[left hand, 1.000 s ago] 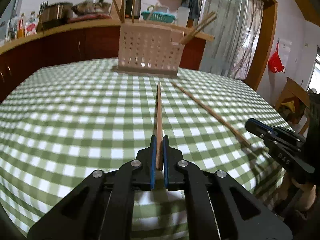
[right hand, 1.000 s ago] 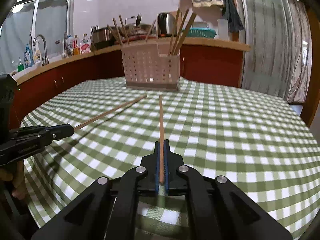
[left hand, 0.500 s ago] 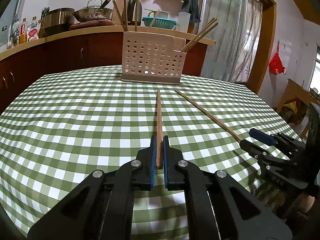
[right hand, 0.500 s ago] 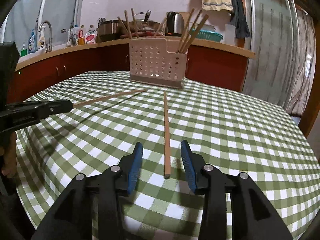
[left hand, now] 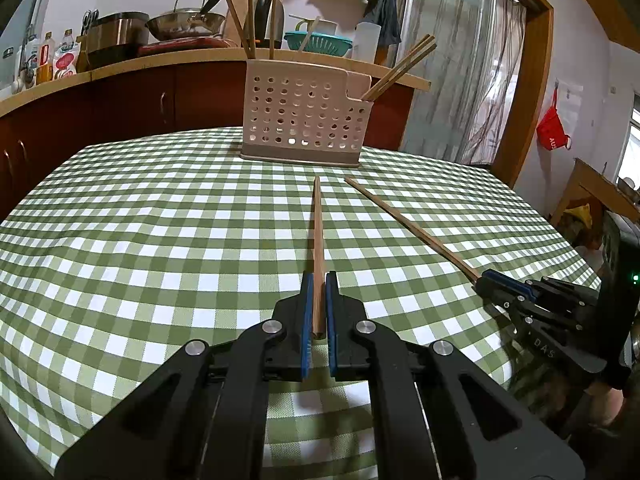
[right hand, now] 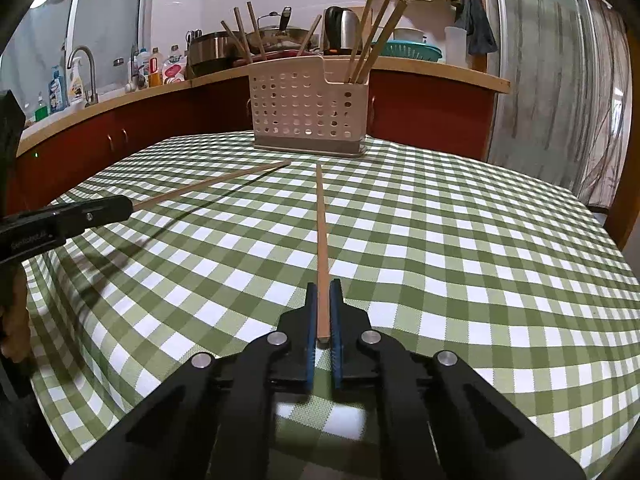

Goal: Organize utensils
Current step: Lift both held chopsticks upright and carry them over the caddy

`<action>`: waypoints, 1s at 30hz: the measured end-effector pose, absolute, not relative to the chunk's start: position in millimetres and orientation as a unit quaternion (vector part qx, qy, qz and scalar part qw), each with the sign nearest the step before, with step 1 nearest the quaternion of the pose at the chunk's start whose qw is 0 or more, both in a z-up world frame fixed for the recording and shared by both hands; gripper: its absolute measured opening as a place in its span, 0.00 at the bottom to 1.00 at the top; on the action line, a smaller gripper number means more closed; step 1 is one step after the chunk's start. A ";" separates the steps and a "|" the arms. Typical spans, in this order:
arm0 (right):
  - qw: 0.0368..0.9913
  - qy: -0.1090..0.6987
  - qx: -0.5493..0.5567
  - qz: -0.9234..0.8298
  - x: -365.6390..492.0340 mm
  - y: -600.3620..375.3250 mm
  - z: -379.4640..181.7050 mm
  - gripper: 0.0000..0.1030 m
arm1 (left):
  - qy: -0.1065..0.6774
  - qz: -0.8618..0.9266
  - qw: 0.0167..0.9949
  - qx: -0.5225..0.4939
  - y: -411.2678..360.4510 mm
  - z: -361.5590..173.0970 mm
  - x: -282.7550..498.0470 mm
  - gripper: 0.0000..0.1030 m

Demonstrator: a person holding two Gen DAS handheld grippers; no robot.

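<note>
Hard to tell whether either chopstick's far tip touches the checked cloth or hangs just above it; the shadow beside the left one suggests it's raised, but can't be sure. Rack's inner dividers are hidden behind its perforated front, so which compartment holds what isn't clear. The pale utensil rack [right hand: 309, 111] stands upright at the far side of the surface [right hand: 460, 240], w/ a bunch of chopsticks leaning out at its right end and a few more sticking up toward the left. Left gripper [left hand: 319, 278]: jaws clamped on the near end of one chopstick [left hand: 318, 224], which points straight at the rack. Right gripper [right hand: 324, 286]: jaws likewise clamped on the near end of a second chopstick [right hand: 322, 232], also aimed at the rack. In each wrist view the other gripper shows at the edge, partly cut off by the frame, its stick angling in toward the rack. Both tips stop short of the rack base. Counter behind w/ pots, kettle, bottles; details too small to make out.
</note>
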State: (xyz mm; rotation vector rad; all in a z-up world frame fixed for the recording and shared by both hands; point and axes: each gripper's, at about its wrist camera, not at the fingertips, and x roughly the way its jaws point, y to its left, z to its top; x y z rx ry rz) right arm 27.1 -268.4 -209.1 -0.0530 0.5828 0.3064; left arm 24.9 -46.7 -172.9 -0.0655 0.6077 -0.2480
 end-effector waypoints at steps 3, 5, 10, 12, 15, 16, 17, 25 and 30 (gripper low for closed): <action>0.952 0.270 -0.012 0.143 22.3 -275.4 -197.9 0.07 | 0.289 -0.120 0.949 -0.030 -45.0 -166.7 22.6 0.06; 0.957 0.253 -0.008 0.138 17.8 -279.3 -185.3 0.07 | 0.282 -0.118 0.952 -0.030 -42.0 -161.7 21.4 0.06; 0.969 0.209 -0.010 0.127 7.0 -285.1 -150.5 0.07 | 0.259 -0.111 0.959 -0.036 -33.0 -141.2 18.3 0.06; 0.973 0.197 -0.008 0.124 4.3 -287.0 -139.2 0.07 | 0.247 -0.107 0.962 -0.037 -28.7 -130.7 16.0 0.06; 0.977 0.179 -0.004 0.120 0.1 -291.4 -121.5 0.07 | 0.227 -0.101 0.968 -0.038 -22.6 -113.8 11.6 0.06; 0.978 0.173 -0.003 0.119 -1.6 -292.7 -115.2 0.07 | 0.221 -0.099 0.969 -0.039 -20.8 -108.3 9.8 0.06; 0.979 0.168 -0.002 0.119 -3.2 -293.9 -110.2 0.07 | 0.215 -0.098 0.971 -0.040 -19.2 -103.2 8.8 0.06; 0.980 0.153 0.019 0.125 0.0 -299.1 -75.1 0.07 | 0.189 -0.093 0.977 -0.040 -10.9 -61.3 3.5 0.06; 0.979 0.157 0.020 0.129 14.5 -300.5 -62.5 0.07 | 0.200 -0.103 0.974 -0.039 -7.3 -45.8 18.6 0.06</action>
